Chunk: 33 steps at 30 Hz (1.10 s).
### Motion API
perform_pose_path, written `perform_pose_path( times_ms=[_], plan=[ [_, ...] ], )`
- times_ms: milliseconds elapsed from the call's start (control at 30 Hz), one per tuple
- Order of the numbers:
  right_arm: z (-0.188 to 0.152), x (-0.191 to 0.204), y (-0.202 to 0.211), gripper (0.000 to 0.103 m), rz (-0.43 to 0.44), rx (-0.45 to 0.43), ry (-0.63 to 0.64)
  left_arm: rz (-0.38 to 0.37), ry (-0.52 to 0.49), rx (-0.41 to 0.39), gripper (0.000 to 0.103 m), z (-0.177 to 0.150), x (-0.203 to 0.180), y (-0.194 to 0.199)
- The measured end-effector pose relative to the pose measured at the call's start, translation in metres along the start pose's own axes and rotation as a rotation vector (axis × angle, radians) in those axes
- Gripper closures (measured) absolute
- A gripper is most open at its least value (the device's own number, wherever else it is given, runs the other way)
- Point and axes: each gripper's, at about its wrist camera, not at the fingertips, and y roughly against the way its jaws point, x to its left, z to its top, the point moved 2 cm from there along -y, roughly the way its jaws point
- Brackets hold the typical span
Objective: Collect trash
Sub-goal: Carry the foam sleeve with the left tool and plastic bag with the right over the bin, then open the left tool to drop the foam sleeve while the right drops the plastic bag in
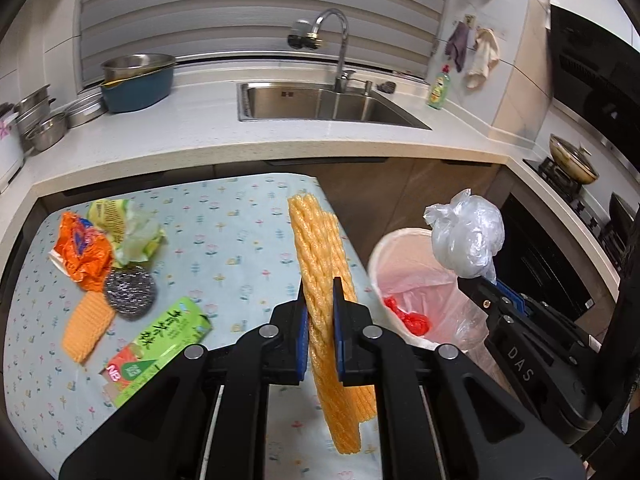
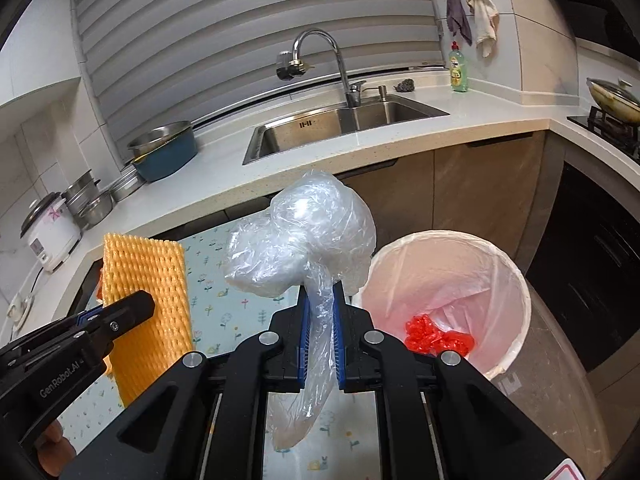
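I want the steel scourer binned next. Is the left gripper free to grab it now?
Probably not yet: the left gripper is shut on the orange foam net. The steel scourer lies uncovered on the table, wedged among wrappers.

A: What sort of place is this?

B: A home kitchen. A steel sink (image 2: 344, 124) is sunk into a pale stone counter (image 2: 400, 136), with a curved tap (image 2: 320, 56) over it and slatted blinds (image 2: 248, 28) behind.

A: Anything else that shows it?

B: A green bottle of dish soap (image 2: 458, 68) stands by the wall, and cloths (image 2: 472, 16) hang above it. At the left sit a blue basin (image 2: 166, 156), stacked steel pots (image 2: 90, 200) and a white rice cooker (image 2: 48, 228).

A: And a stove?

B: At the right, a lidded wok (image 1: 573, 158) rests on a gas hob (image 1: 560, 174). Brown cabinet doors (image 2: 480, 188) run under the counter, and a lined trash bin (image 2: 516, 276) stands on the floor.
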Motion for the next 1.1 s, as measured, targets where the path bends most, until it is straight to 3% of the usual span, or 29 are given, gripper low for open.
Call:
perform_pose_path(
  times_ms=[567,1000,1033,1100],
  plan=[
    [-0.014,-0.1,-0.001,0.093,-0.103,0.028,-0.096,-0.136,-0.092,0.087,0.093,0.002,-0.095,-0.056],
    [-0.017,-0.136,-0.025,0.093,-0.146,0.055,-0.136,-0.207,-0.127,0.138,0.092,0.015,-0.131,-0.106],
    [-0.017,-0.138,-0.027,0.093,-0.147,0.056,-0.138,-0.203,-0.134,0.14,0.091,0.016,-0.132,-0.109],
    [-0.017,-0.141,-0.03,0.093,-0.151,0.057,-0.14,-0.203,-0.133,0.14,0.078,0.016,-0.134,-0.113]
  ],
)
